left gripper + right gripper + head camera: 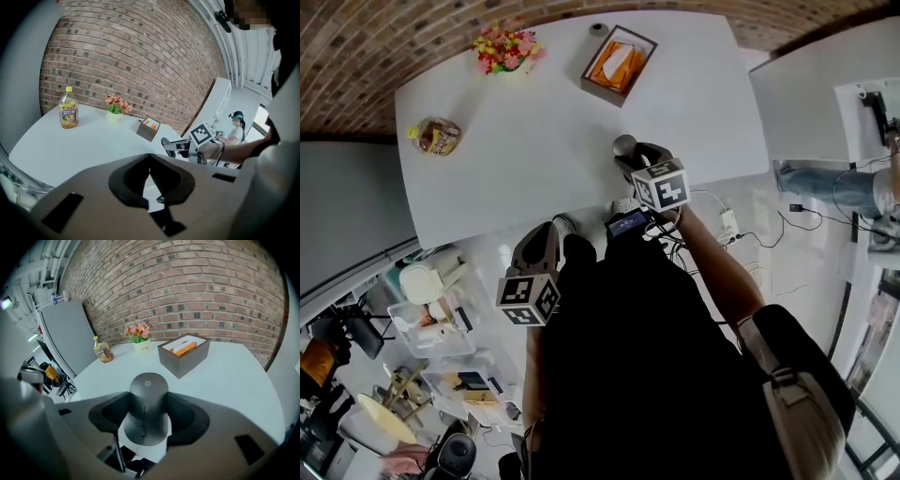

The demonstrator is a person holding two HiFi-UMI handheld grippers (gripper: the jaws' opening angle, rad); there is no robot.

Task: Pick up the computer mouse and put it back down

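Grey and matte, the computer mouse is gripped between the fingers of the right gripper. Its sides are pressed by both pads, and its rounded back is pointed away from the camera in the right gripper view. It is held above the white counter, over the near edge, at about five o'clock from the counter's middle in the head view.

The left gripper is held nearer the person, at about seven o'clock from the right one, by the counter's near edge. Its fingers are closed tip to tip with nothing between them, as the left gripper view shows.

Farther out, an open dark box with orange contents is seen at twelve o'clock from the mouse, well apart from it. A yellow-capped bottle is stood near the counter's nine o'clock edge. A small pot of pink and yellow flowers is set at about eleven o'clock, near the far edge. A red brick wall is seen behind the counter.
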